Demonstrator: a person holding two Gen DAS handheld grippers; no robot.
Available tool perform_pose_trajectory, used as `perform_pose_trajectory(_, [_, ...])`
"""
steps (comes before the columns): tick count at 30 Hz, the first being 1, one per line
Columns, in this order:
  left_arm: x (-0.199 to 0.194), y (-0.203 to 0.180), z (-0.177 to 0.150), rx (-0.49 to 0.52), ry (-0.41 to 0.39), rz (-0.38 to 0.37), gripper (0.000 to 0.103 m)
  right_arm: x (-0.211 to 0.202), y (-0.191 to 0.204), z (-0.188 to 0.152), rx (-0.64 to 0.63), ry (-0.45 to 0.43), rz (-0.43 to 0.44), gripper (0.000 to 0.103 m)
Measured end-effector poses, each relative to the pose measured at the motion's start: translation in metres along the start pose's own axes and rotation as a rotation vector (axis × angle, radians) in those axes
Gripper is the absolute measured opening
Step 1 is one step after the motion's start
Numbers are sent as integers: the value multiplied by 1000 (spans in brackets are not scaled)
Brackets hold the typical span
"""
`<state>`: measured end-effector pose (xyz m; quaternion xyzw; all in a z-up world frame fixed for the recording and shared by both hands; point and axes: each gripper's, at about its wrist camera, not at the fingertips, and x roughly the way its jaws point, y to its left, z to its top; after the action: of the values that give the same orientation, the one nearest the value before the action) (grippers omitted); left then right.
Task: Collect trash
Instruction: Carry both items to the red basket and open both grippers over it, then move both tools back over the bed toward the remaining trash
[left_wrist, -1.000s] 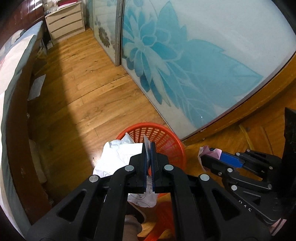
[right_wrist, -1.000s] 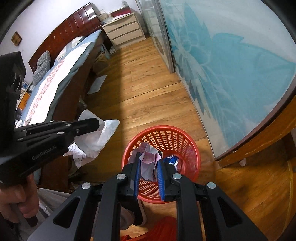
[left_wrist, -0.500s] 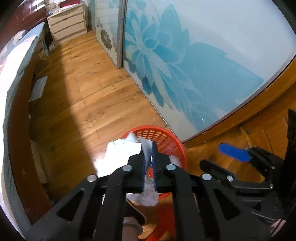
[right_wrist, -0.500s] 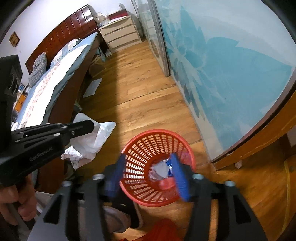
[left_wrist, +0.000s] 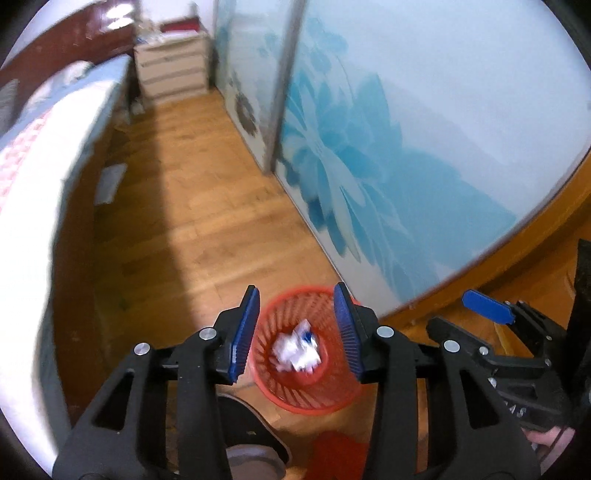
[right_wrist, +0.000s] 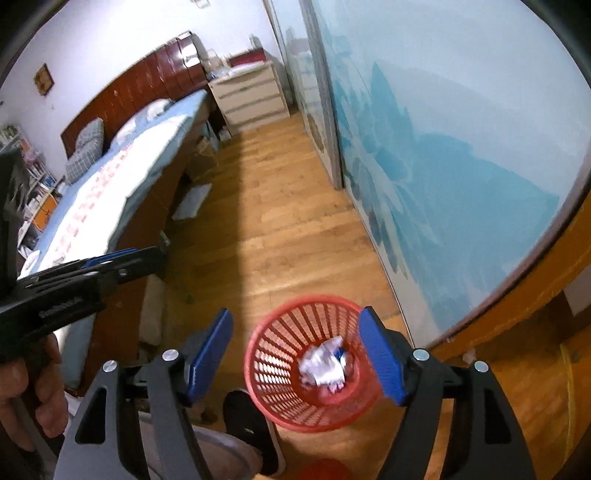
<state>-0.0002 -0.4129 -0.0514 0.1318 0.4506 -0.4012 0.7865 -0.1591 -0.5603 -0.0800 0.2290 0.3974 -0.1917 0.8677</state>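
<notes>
A red mesh basket (left_wrist: 334, 397) stands on the wooden floor by the sliding door. It also shows in the right wrist view (right_wrist: 269, 354). Crumpled white trash (left_wrist: 295, 350) with a blue bit lies inside it, also seen in the right wrist view (right_wrist: 327, 363). My left gripper (left_wrist: 297, 334) is open and empty, high above the basket. My right gripper (right_wrist: 295, 354) is open and empty, also above the basket. The right gripper appears in the left wrist view (left_wrist: 487, 325) beside the left one; the left gripper (right_wrist: 110, 264) shows at the left of the right wrist view.
A bed (right_wrist: 110, 184) with a wooden frame runs along the left. A white drawer unit (right_wrist: 251, 96) stands at the far end. A glass sliding door with a blue flower (left_wrist: 369, 166) lines the right. A white sheet (right_wrist: 192, 201) lies by the bed. My foot (right_wrist: 251, 417) is near the basket.
Both grippers opened and rose. The right let its wad fall into the basket first; the left then released its white bag, which now lies in the basket.
</notes>
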Motion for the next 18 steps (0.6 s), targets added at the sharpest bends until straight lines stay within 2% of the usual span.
perform_pose_trajectory(3, [-36,26,0,-49,-95,57,43,-10,27,14,-40,-53,55,72])
perform_pose_trajectory(6, [-80,60,-3,-108,-198,155,47,-17,70,26,-108,-92,124,72])
perform_pose_trajectory(8, [-115,78,-9,-113,-284,278,51,-19,108,32,-165,-108,179,72])
perform_pose_trajectory(9, [-131,86,-12,-117,-321,314,55,-20,123,34,-187,-113,197,72])
perform_pose_trajectory(10, [-153,101,-18,-137,-369,366,63,-21,139,36,-212,-118,218,72])
perform_pose_trajectory(12, [-183,125,-29,-184,-429,431,66,-23,182,39,-267,-129,272,72])
perform_pose_trajectory(18, [-236,215,-75,-396,-524,559,68,-23,300,44,-390,-149,391,72])
